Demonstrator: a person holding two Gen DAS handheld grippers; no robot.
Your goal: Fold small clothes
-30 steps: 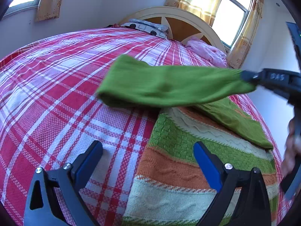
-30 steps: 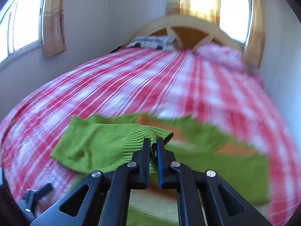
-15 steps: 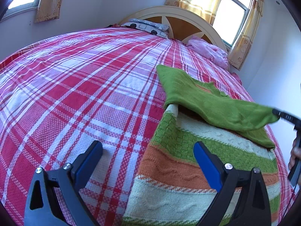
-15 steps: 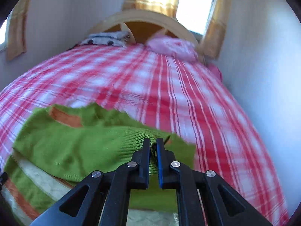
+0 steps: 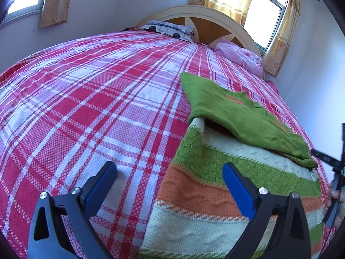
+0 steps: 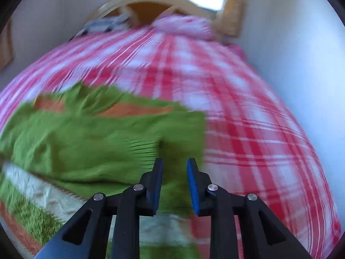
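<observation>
A striped knit sweater in green, orange and cream lies flat on a bed covered in red, pink and white plaid, its green sleeve folded across the body. The left gripper hovers above the sweater's near hem with its blue-padded fingers spread wide and grasping nothing; one finger stands over the plaid cover, the other over the orange band of the knit. The right gripper, seen through a motion-blurred lens, has its fingers opening just above the cuff end of the folded sleeve, the green cloth lying below and ahead of the tips with no pad pressing on it. From the left view, part of the right gripper and a person's hand show at the sweater's far edge. Beyond the fingers, a pink pillow and a patterned pillow rest against the arched headboard.
</observation>
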